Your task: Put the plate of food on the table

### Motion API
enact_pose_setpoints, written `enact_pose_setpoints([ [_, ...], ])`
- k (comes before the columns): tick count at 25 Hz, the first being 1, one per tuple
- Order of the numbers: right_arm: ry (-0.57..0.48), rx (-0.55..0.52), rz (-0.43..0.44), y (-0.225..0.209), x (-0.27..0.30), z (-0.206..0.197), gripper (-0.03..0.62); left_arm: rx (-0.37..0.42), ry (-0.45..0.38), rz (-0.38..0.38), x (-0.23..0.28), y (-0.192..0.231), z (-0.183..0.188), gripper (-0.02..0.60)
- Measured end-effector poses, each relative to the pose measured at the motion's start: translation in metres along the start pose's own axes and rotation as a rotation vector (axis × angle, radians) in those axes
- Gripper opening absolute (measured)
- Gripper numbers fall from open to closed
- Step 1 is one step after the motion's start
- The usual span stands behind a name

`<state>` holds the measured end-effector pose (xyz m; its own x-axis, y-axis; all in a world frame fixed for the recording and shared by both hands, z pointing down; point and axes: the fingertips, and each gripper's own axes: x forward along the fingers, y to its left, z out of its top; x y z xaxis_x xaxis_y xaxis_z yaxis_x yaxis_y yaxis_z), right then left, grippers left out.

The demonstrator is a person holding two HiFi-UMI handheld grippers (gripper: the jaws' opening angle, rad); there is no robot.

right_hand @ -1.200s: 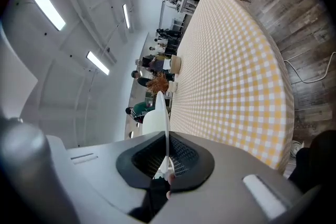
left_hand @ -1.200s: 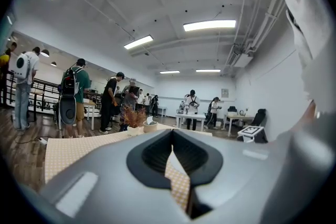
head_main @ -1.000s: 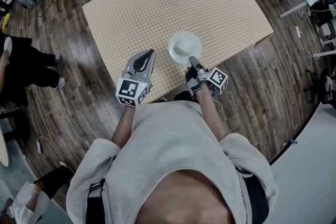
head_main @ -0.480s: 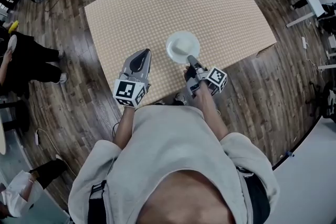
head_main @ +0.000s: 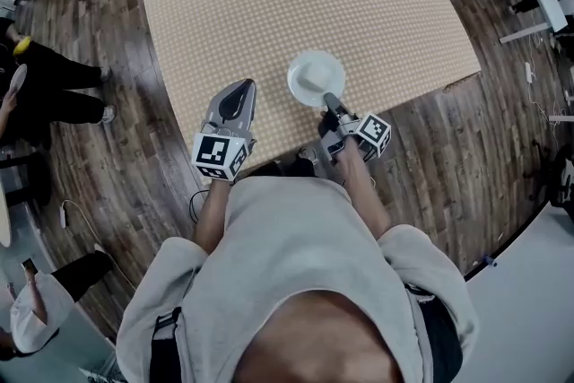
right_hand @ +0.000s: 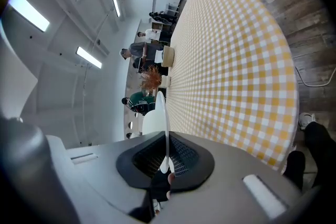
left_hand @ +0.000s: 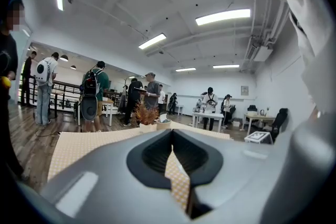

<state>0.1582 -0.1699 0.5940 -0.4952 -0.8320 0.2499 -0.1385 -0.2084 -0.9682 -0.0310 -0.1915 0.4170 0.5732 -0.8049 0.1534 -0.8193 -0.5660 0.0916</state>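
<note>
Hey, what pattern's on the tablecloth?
The tablecloth has a small yellow-and-white check, clearest in the right gripper view.

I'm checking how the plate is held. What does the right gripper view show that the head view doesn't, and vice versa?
Only the right gripper view: the plate seen edge-on, its rim pinched between the right tool's shut jaws, and the ceiling lights. Only the head view: the plate's round face, the left tool beside it over the table's near edge, and the person's forearms. Both: the checked table, with the dried plant and the basket at its far end.
</note>
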Motion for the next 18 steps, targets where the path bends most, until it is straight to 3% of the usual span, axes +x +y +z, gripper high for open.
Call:
enact_pose_setpoints([
  [3,0.008,0.014,-0.009,-0.010,-0.001,-0.005,0.009,-0.011,0.026,0.006,0.001,0.002,-0.013,0.008],
  [11,0.048,0.033,-0.137,-0.058,-0.013,-0.022,0.009,-0.057,0.121,0.019,-0.005,0.005,-0.063,0.008],
  [18,0.086,0.023,-0.137,-0.082,-0.017,-0.027,0.011,-0.088,0.186,0.026,-0.010,0.000,-0.098,0.008],
])
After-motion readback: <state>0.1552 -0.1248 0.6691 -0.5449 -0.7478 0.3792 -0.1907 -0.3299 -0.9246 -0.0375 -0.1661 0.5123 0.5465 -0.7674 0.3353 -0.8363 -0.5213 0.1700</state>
